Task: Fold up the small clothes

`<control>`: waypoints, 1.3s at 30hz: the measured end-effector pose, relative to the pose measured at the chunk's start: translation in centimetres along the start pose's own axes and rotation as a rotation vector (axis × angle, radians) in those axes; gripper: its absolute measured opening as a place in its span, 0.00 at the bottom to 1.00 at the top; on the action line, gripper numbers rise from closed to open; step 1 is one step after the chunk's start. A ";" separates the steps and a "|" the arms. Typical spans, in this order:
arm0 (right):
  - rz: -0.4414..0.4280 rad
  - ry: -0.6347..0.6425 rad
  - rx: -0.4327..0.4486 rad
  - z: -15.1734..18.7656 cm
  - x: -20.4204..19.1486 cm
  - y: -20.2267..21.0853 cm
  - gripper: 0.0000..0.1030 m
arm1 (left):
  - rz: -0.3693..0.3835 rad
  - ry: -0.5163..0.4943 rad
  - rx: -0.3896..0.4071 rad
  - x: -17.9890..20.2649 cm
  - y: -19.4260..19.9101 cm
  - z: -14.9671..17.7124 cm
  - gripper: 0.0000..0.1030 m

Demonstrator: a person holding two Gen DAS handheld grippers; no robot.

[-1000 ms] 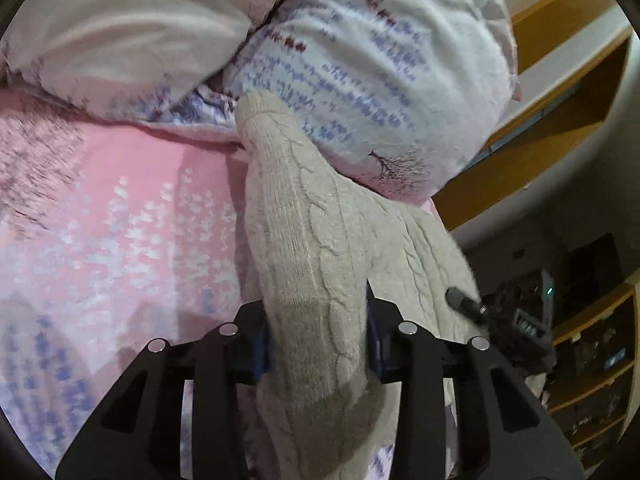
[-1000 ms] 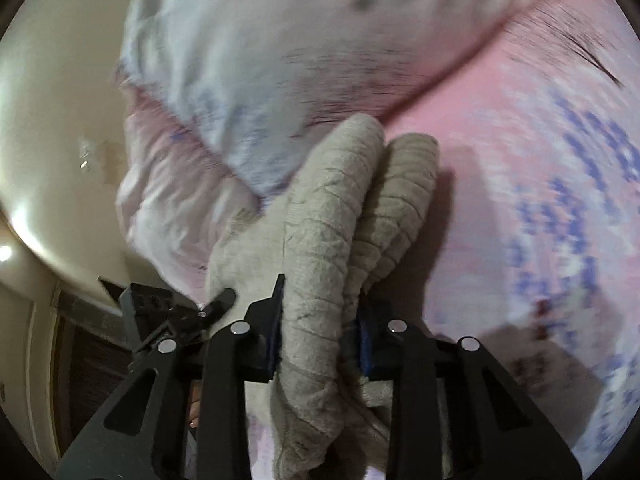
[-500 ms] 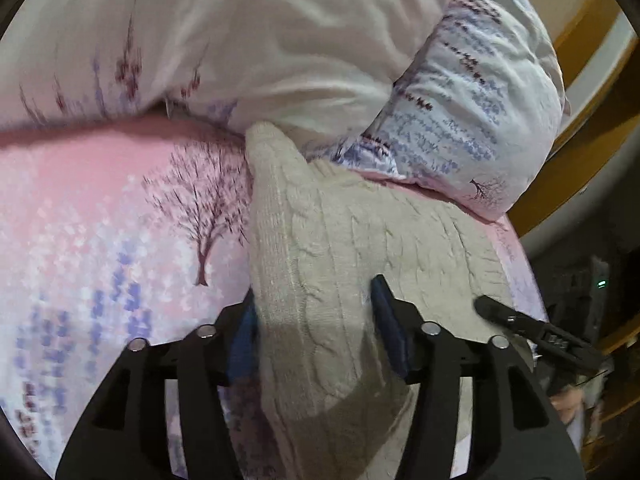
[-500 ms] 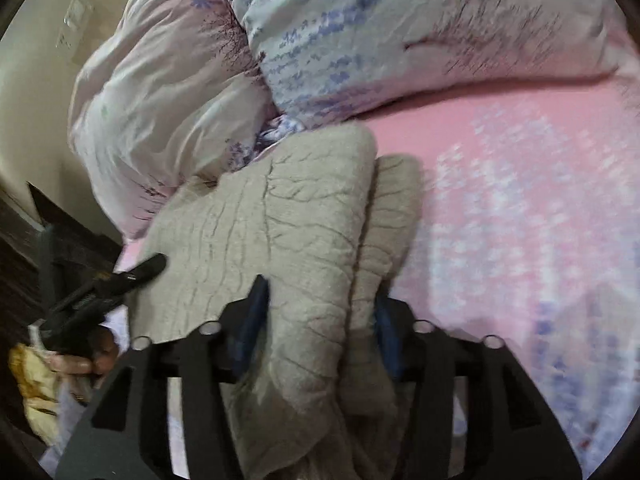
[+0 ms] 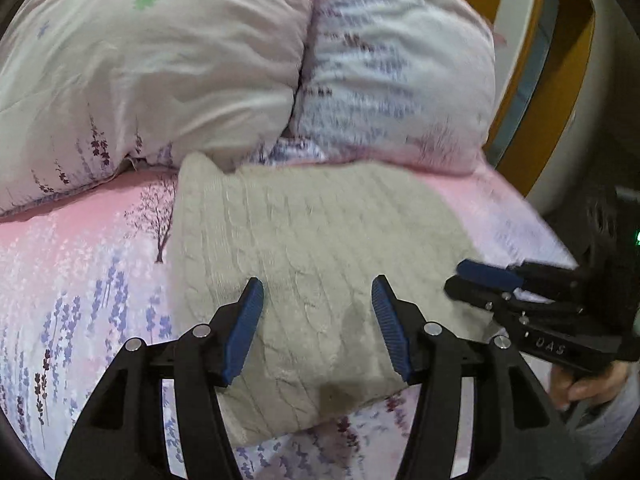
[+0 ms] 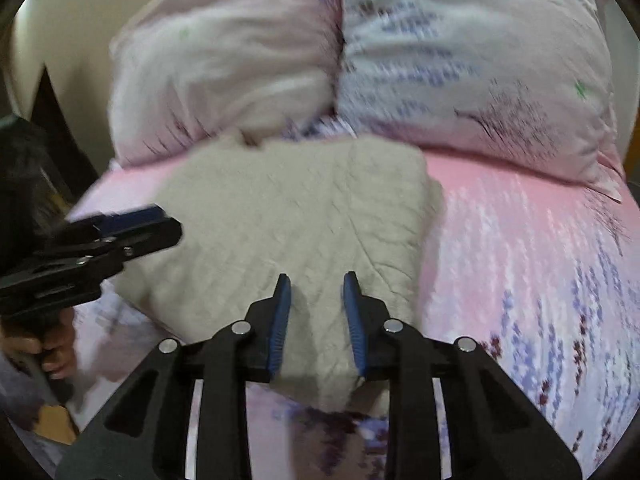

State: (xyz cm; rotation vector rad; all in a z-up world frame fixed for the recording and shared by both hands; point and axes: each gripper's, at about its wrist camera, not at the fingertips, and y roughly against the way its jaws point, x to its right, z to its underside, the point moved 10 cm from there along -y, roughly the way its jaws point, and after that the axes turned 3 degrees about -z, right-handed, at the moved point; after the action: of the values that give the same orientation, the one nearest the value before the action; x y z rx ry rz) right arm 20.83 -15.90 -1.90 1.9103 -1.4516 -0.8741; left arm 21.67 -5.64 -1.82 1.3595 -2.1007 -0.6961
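sweater [image 5: 320, 264]: beige cable-knit, lying folded into a compact rough rectangle on the pink floral bedsheet [image 5: 72, 280], far edge tucked against the pillows [image 5: 168, 64] at 12 o'clock.
left gripper [image 5: 318, 320]: jaws spread wide, hovering over sweater's near edge at 6 o'clock; pads clear of the knit, nothing pinched.
right gripper [image 6: 316, 312]: jaws just been narrowing, now a small gap; knit lies below/behind the pads, but no fold seems pinched — reads as let go.
cross-view: right gripper also shows at 3 o'clock in left wrist view [image 5: 492, 280], beside sweater's edge; left one at 9 o'clock in right view.
done (judged): main fold appears laid down, both sides released, layers stacked.
left (judged): maybe smooth the lumpy right edge [image 6: 428, 200], square corners; any other clothes — none in view, can't tell.
blur: both views smeared, fine detail unsure.
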 end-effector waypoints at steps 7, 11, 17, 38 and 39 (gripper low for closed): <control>0.068 0.022 0.001 1.7 0.4 -0.1 0.26 | -0.068 -0.063 0.004 0.9 -1.1 1.1 0.69; 0.038 -0.041 0.071 1.3 0.0 2.6 0.68 | -0.048 -0.028 0.020 0.5 1.0 1.4 0.71; 0.190 -0.072 0.129 2.6 0.9 6.2 0.98 | -0.153 0.063 -0.014 -3.0 4.7 4.2 0.87; 0.264 -0.124 -0.078 9.4 -1.3 1.5 0.98 | -0.323 0.085 -0.189 -4.9 3.3 10.7 0.99; 0.263 -0.126 -0.078 9.4 -1.3 1.6 0.98 | -0.324 0.085 -0.190 -4.9 3.3 10.7 0.99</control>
State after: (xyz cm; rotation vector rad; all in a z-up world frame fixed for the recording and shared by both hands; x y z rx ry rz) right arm 12.26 -15.53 -6.28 1.5874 -1.6717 -0.9240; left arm 13.93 1.48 -8.10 1.6058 -1.7173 -0.9241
